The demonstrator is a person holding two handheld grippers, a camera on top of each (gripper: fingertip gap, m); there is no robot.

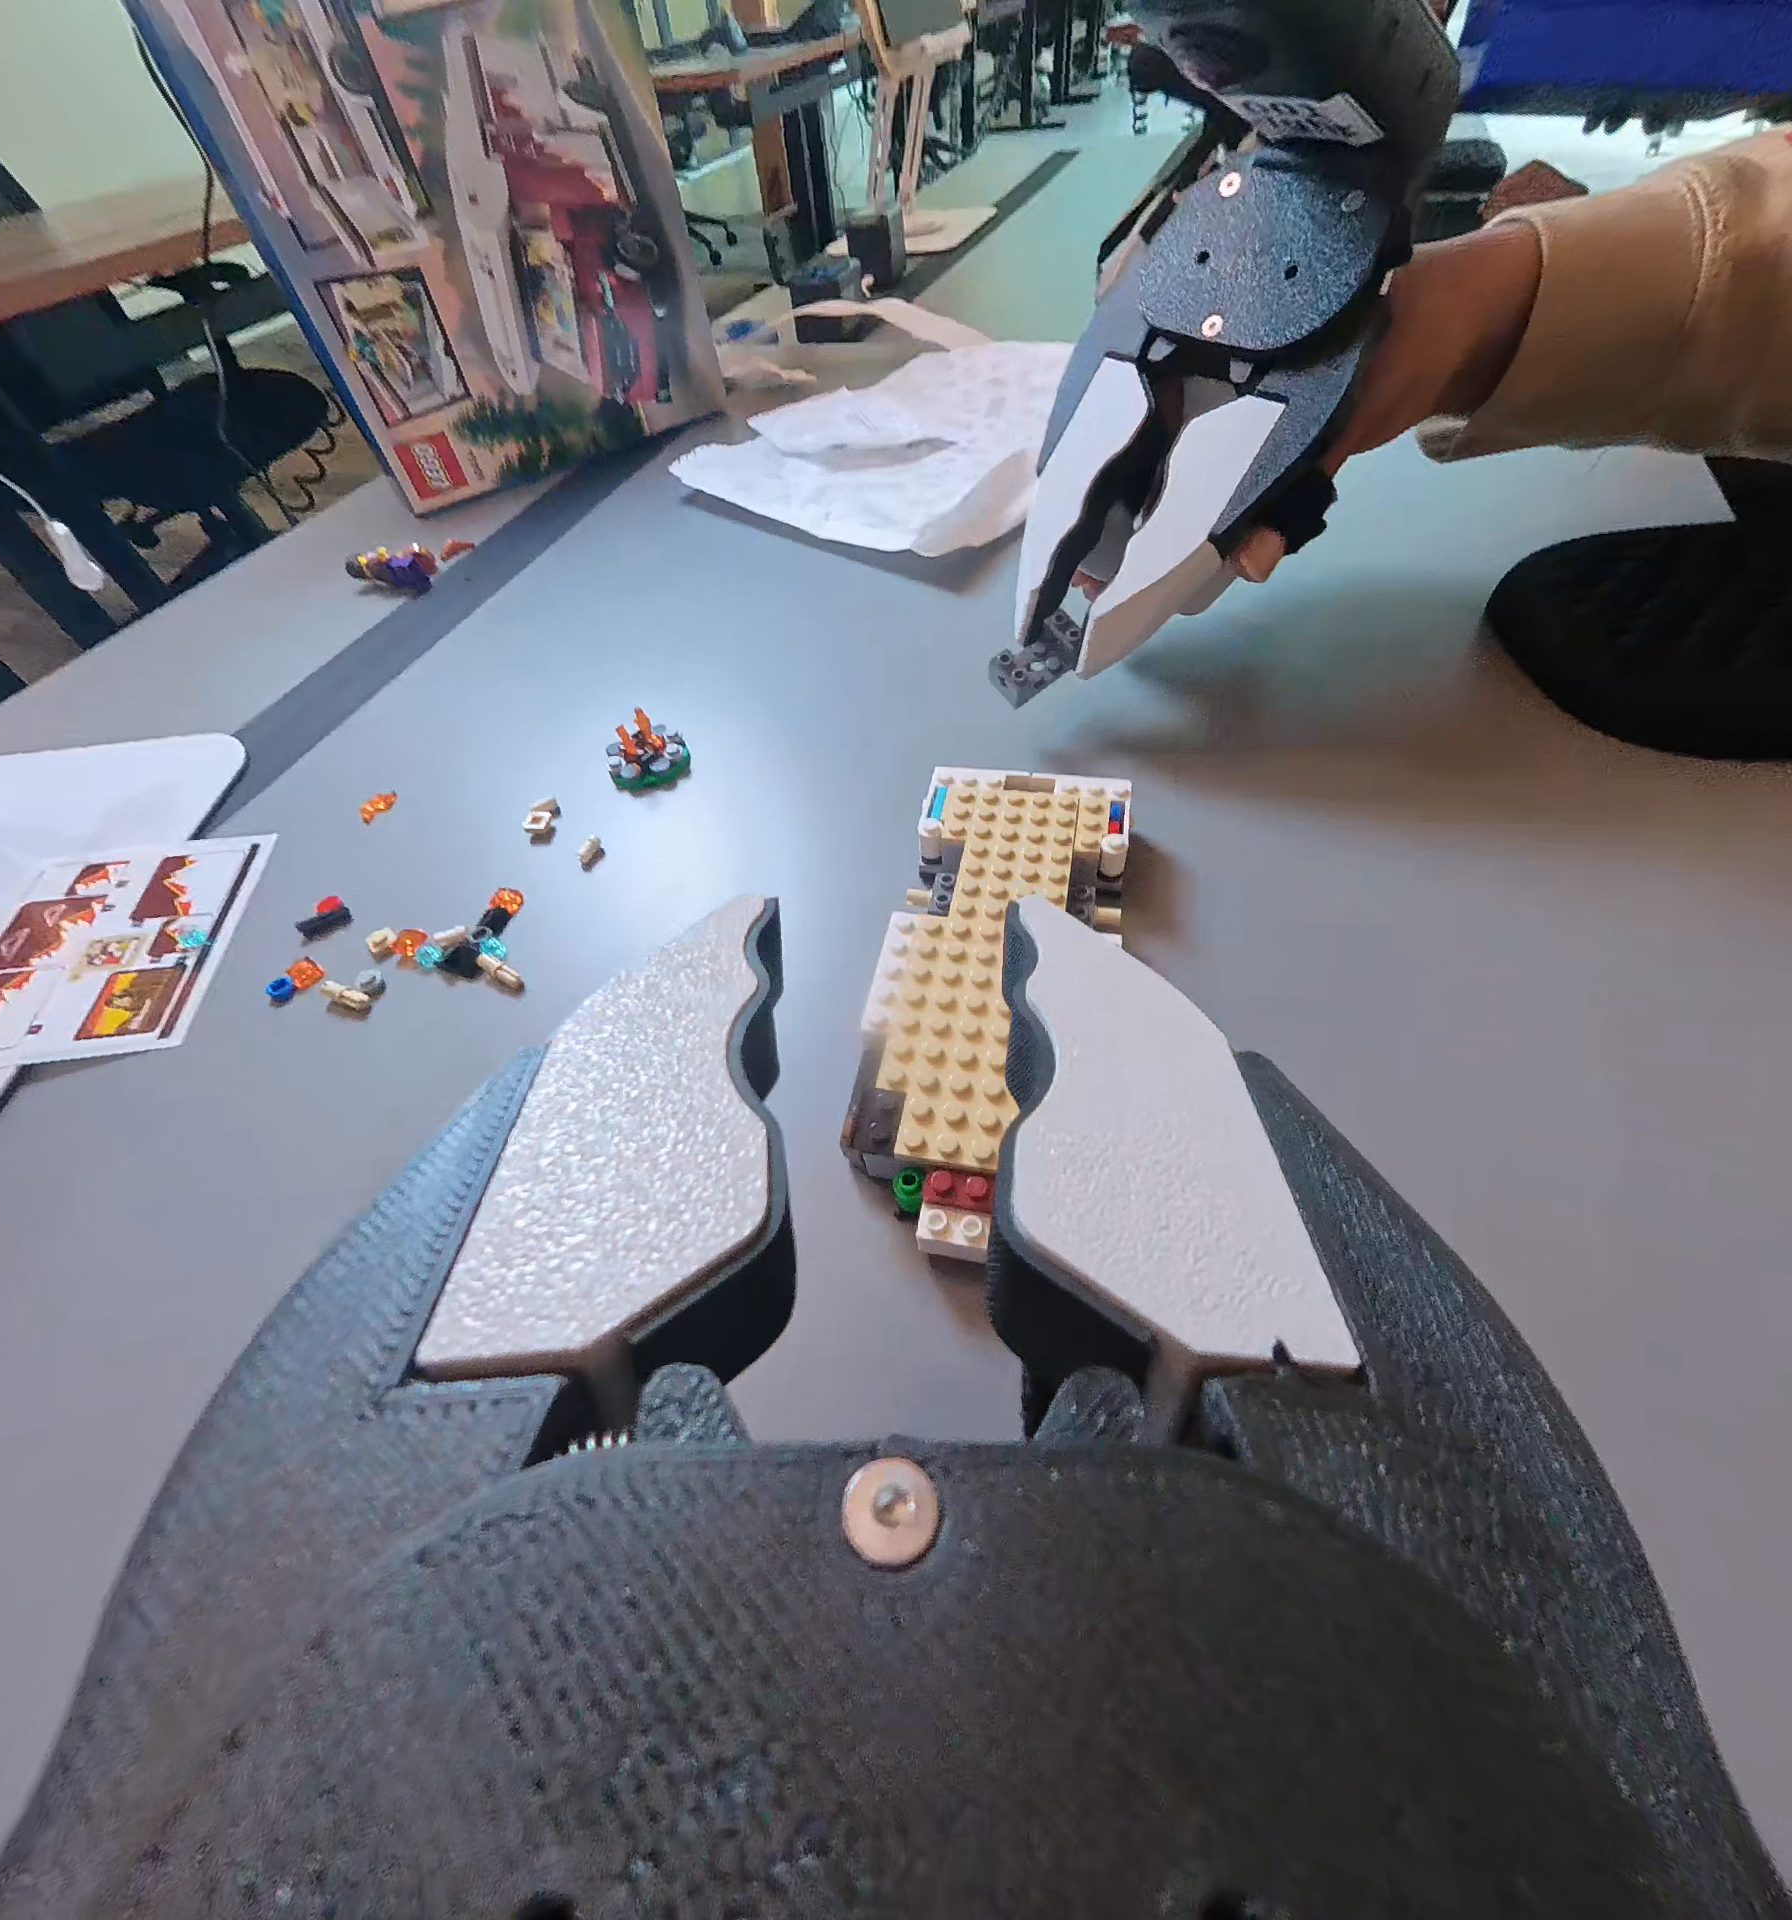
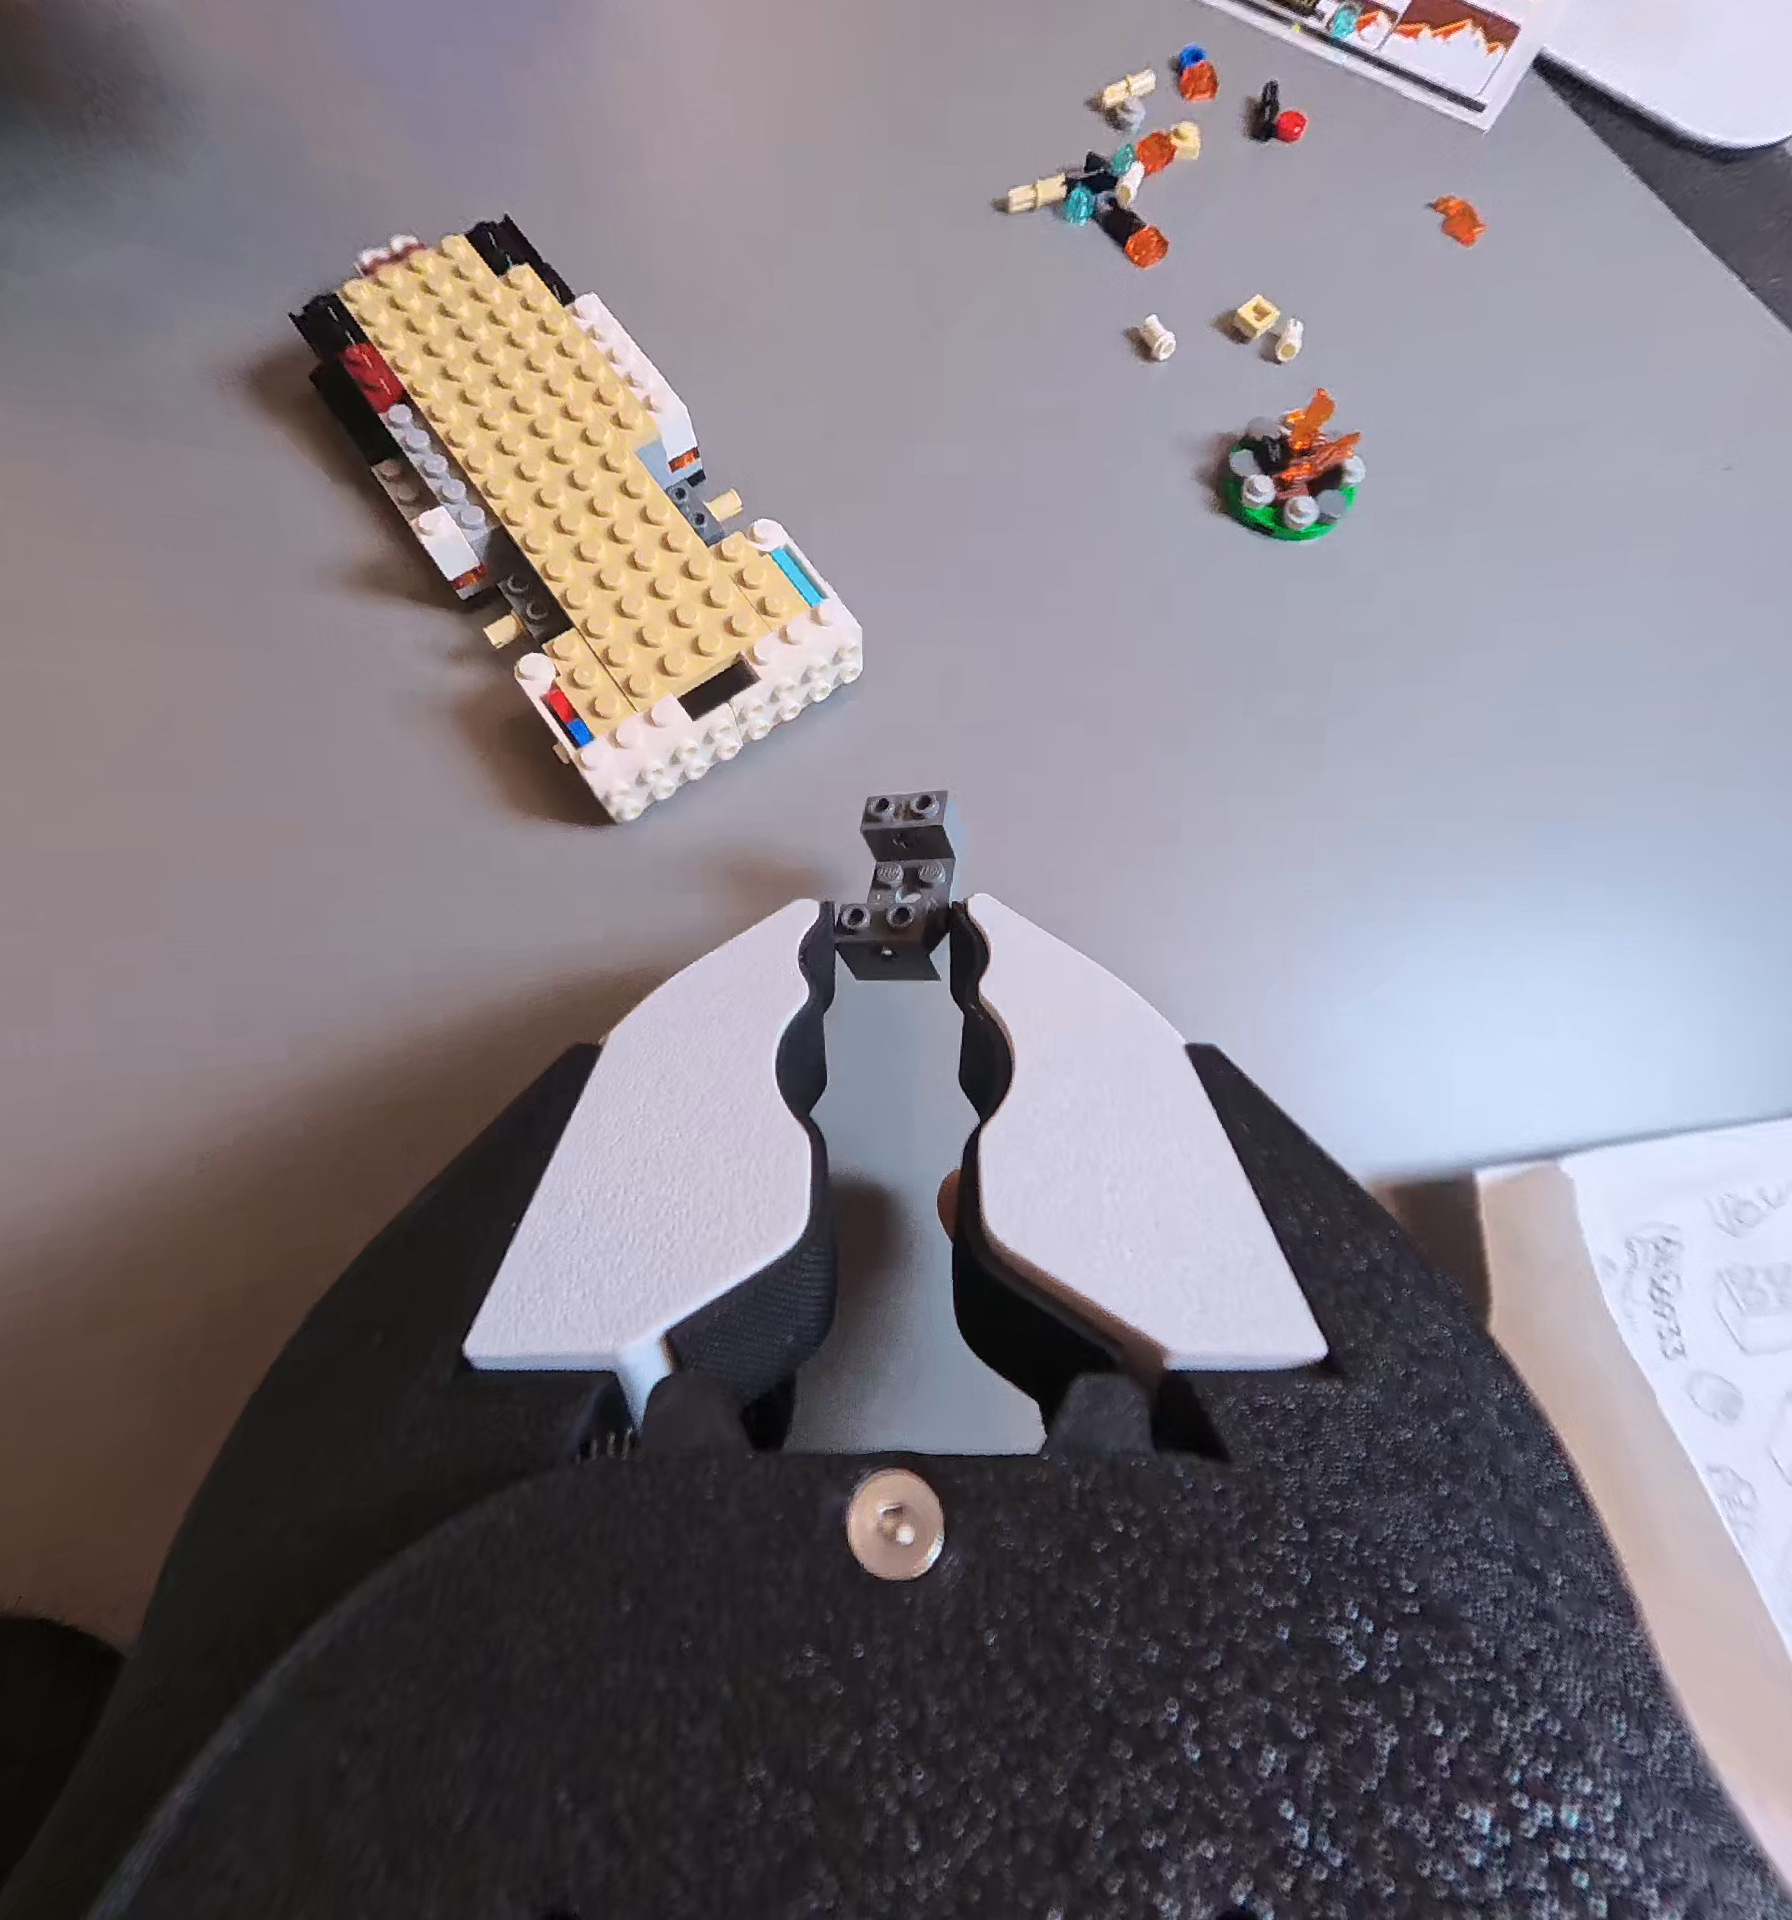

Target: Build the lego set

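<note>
Dark grey stepped brick piece (image 2: 897,894), studded on top, sits pinched between my right claw (image 2: 887,920) pads above the bench (image 2: 1183,831). Its underside is hidden. My left claw (image 1: 892,935) gapes wide and bare over the tan-and-white brick model (image 1: 975,997); loose small parts (image 1: 404,945) lie left of it, a campfire build (image 1: 648,758) beyond.

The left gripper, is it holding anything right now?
No, the left gripper is open above the tan brick build on the table, with nothing between its fingers.
</note>
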